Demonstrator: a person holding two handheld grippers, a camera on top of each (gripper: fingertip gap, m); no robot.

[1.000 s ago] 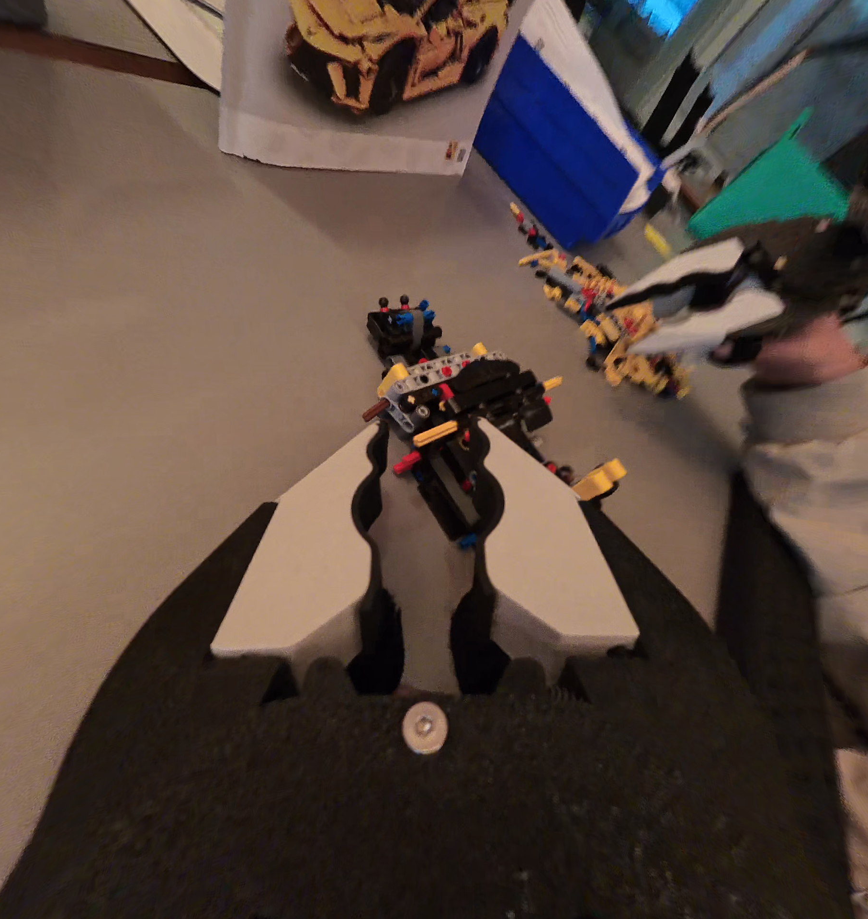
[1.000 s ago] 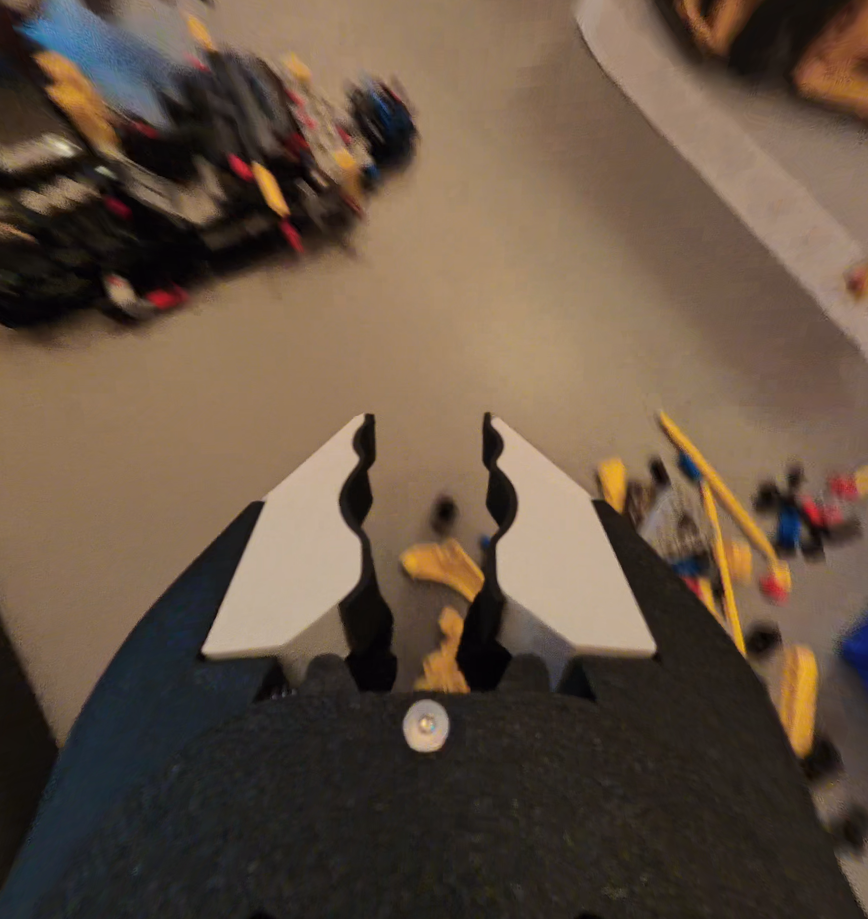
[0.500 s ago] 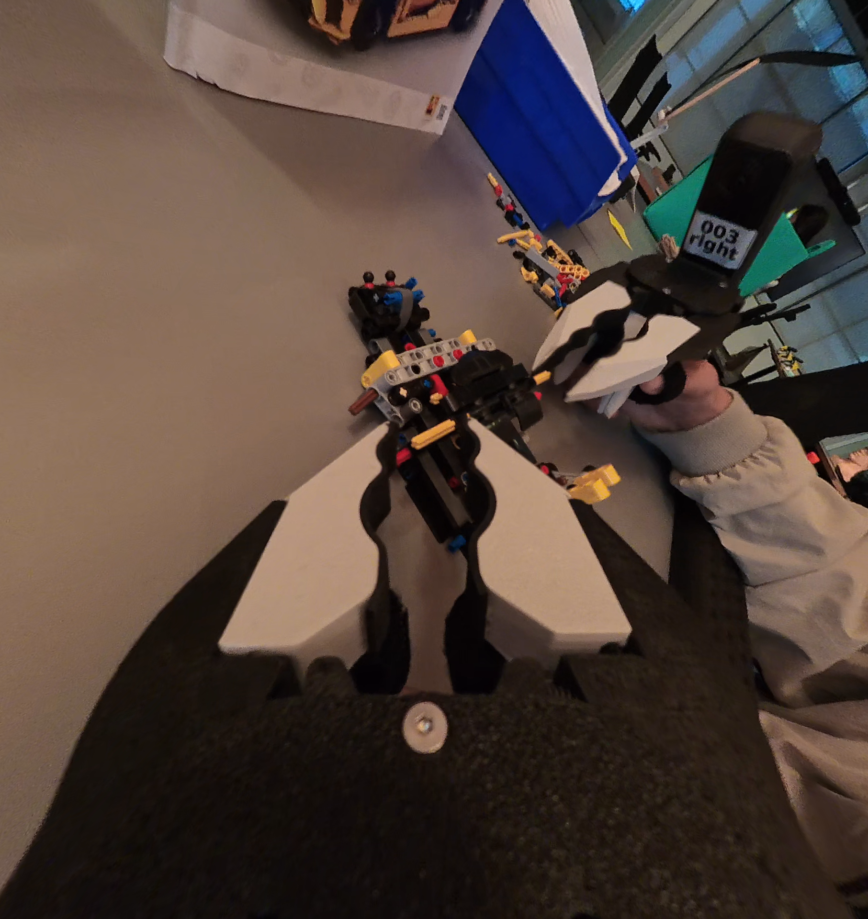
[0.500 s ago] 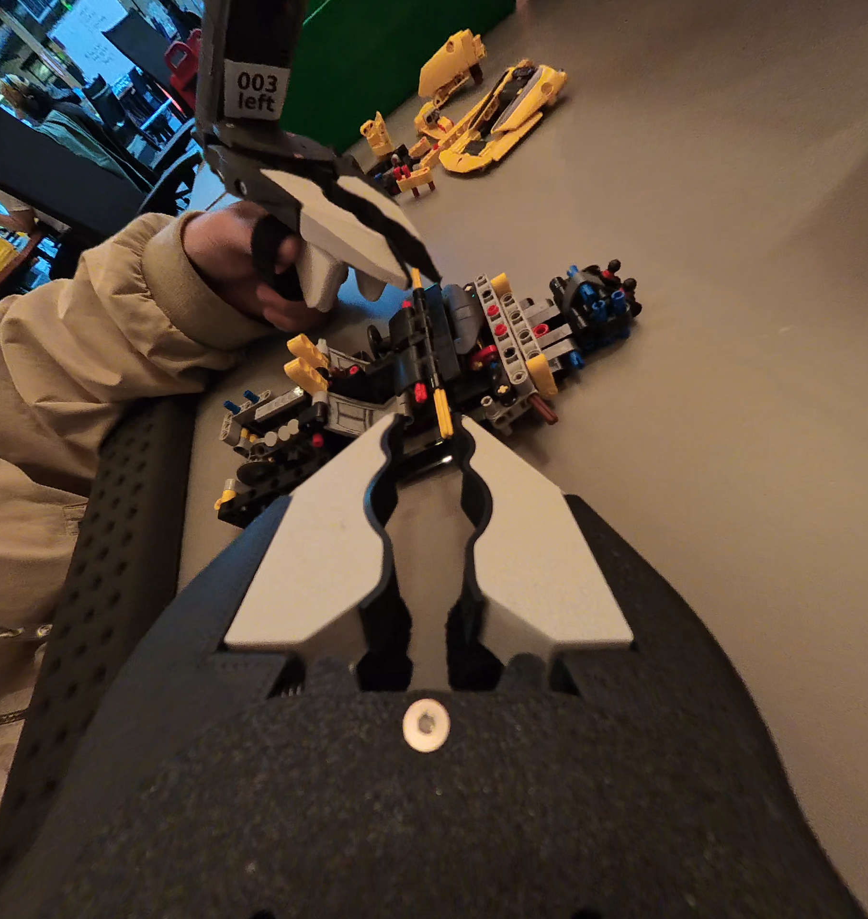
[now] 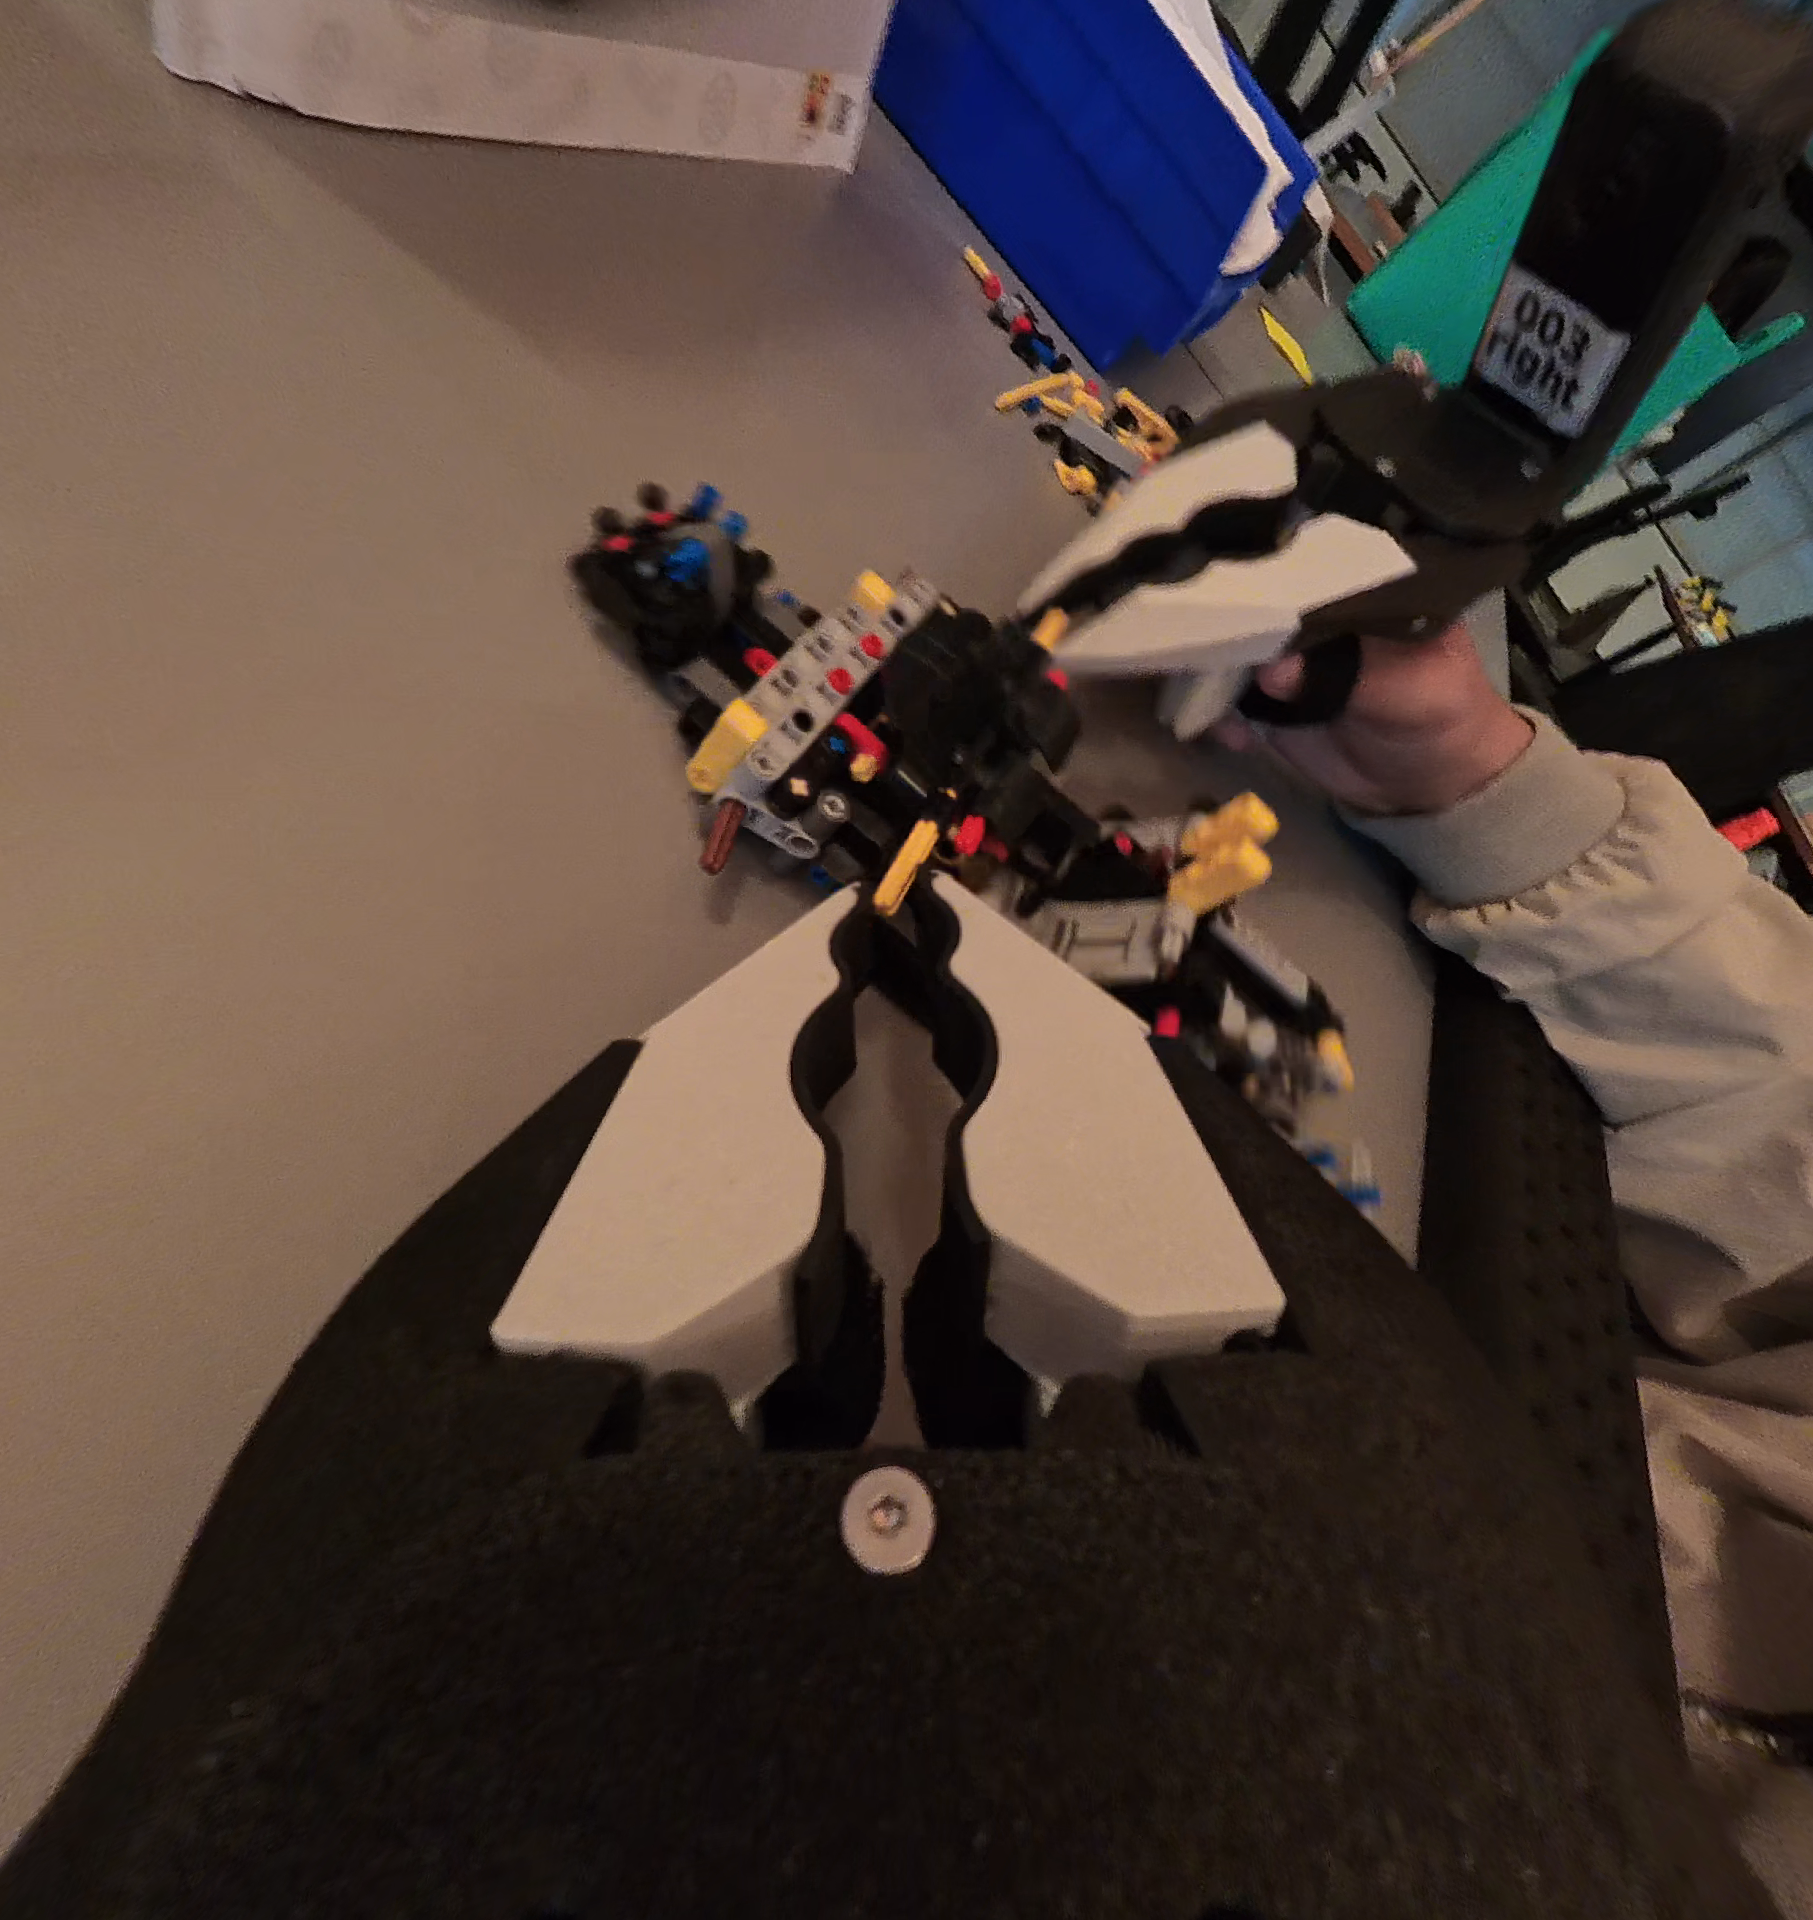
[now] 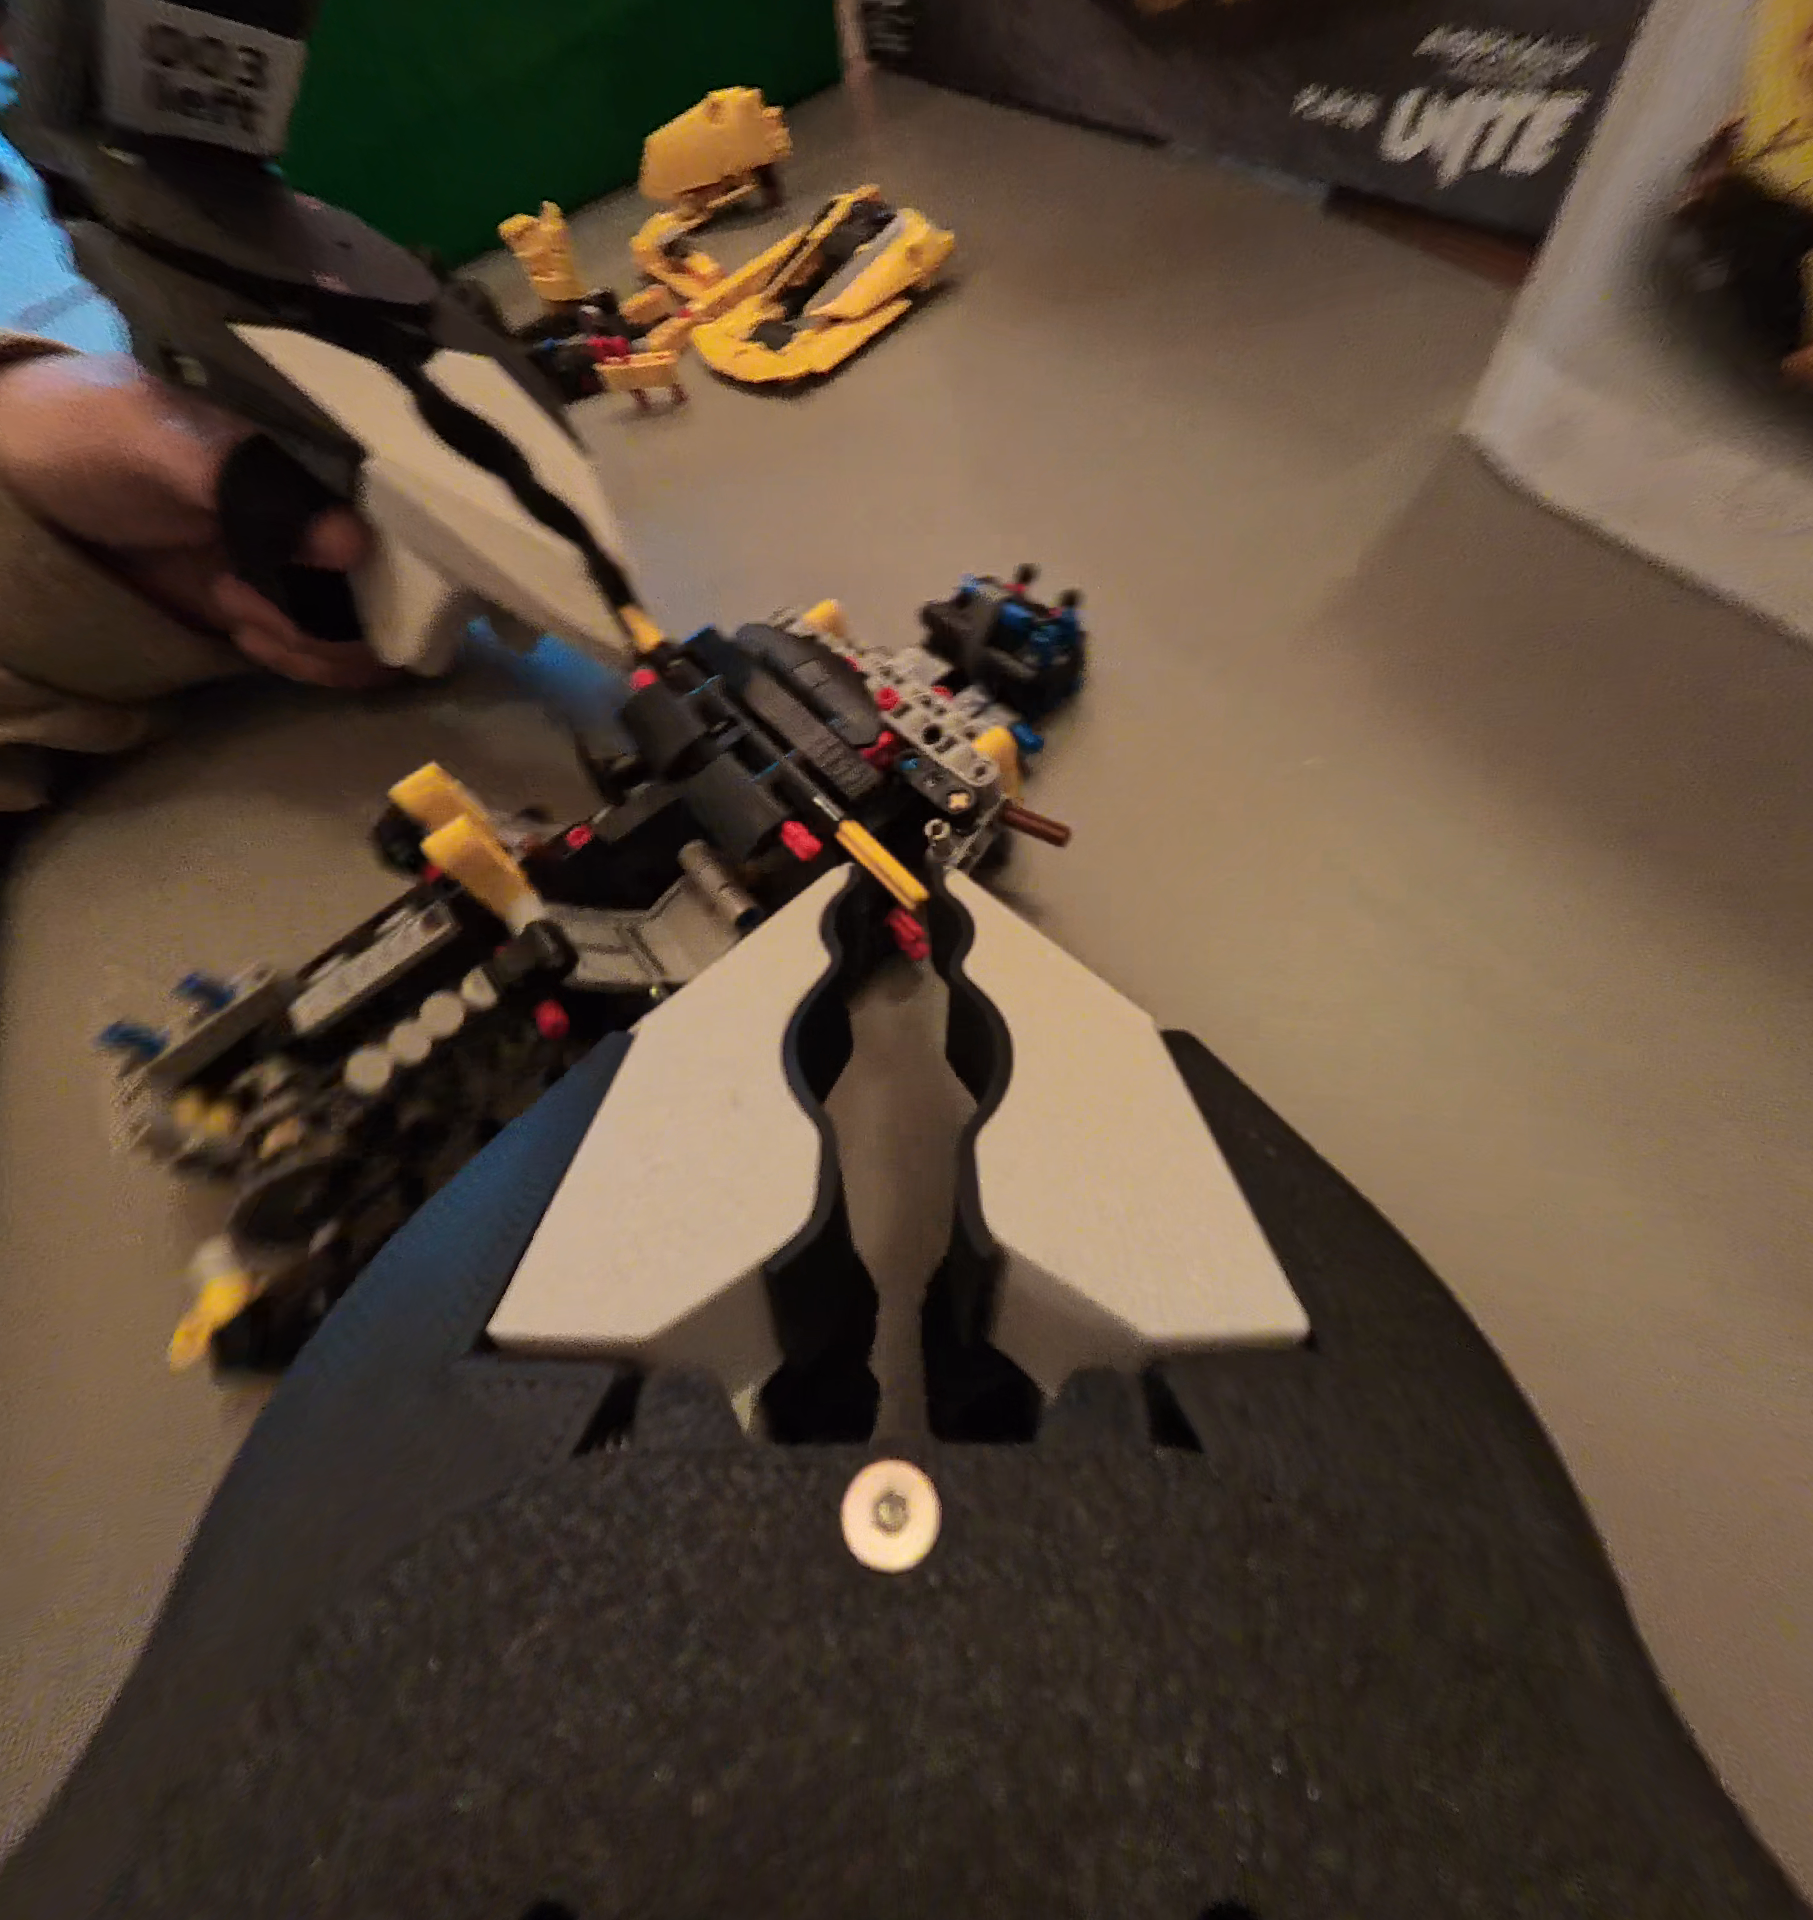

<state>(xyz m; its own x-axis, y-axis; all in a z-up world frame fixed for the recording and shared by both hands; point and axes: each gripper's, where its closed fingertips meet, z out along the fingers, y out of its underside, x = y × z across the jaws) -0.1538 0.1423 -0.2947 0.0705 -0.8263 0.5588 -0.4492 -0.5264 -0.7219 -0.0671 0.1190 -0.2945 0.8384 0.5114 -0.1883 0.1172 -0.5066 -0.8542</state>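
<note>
Fingers of my left gripper stand narrow, two grey wedges with their tips nipped on the near yellow end of one thin rod. The right wrist view shows the same: my right gripper has its two fingers drawn close, tips pinching the rod's other yellow end. So I count one rod and two grippers, one at each end of it.

Just beyond both sets of tips lies one long brick model, mostly black, flat on the grey bench. It carries one pale grey holed beam, scattered red and blue pins, one brown pin poking out at the side and two yellow blocks side by side. The rod runs across the model's black middle.

From the left wrist view, the right gripper comes in from the right, and one right hand in a beige sleeve grips its handle. From the right wrist view, one left hand in a like sleeve grips the left gripper's handle.

Farther off on the bench I see one small heap of loose pieces, one blue bin behind it, one green box and one printed sheet. The right wrist view adds a cluster of yellow body panels, too blurred to count, and one pale box with a yellow car pictured on it.
</note>
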